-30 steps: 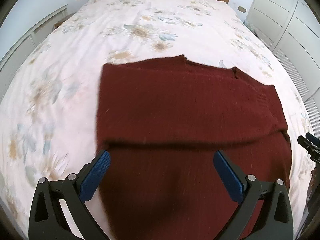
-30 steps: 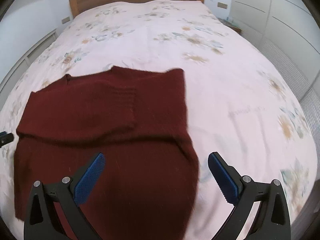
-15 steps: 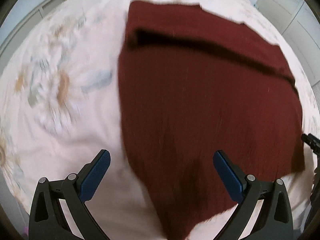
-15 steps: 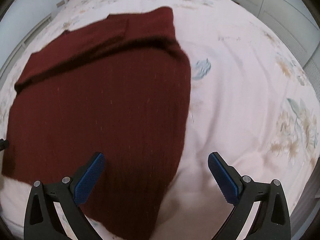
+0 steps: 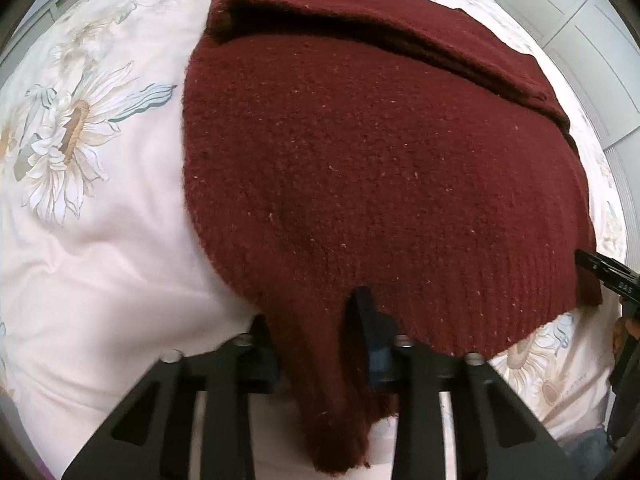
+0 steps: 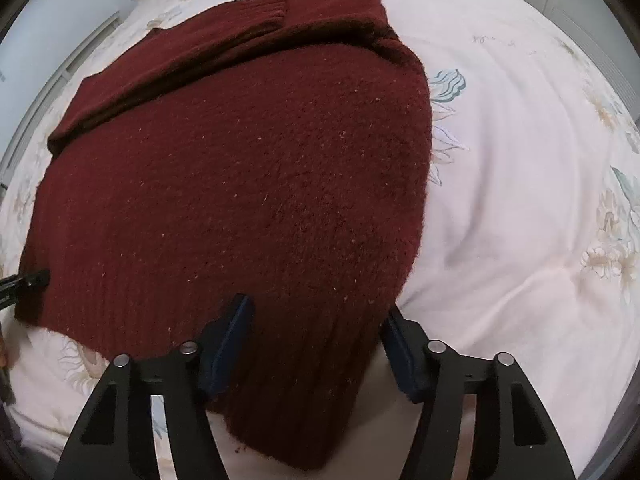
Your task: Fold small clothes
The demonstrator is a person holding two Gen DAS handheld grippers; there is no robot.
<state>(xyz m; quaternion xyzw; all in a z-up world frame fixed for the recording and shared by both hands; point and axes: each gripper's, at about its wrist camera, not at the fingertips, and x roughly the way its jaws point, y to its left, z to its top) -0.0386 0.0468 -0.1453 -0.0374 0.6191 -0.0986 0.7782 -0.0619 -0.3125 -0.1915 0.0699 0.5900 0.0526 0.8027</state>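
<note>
A dark red knitted sweater (image 5: 360,152) lies flat on the bed, its sleeves folded across the far part; it also shows in the right wrist view (image 6: 240,168). My left gripper (image 5: 308,336) is shut on the sweater's near left hem corner, cloth bunched between the fingers. My right gripper (image 6: 316,344) straddles the near right hem corner, its blue pads (image 6: 228,340) partly closed around the ribbed hem with a wide gap still between them. Each gripper's tip shows at the edge of the other's view.
The bed has a pale pink floral cover (image 5: 80,140), which also shows in the right wrist view (image 6: 520,200). White wardrobe doors (image 5: 592,32) stand to the right. The bed's near edge lies just under the grippers.
Both grippers came down and forward to the sweater's near hem. The left one closed on the left corner; the right one's fingers narrowed around the right corner.
</note>
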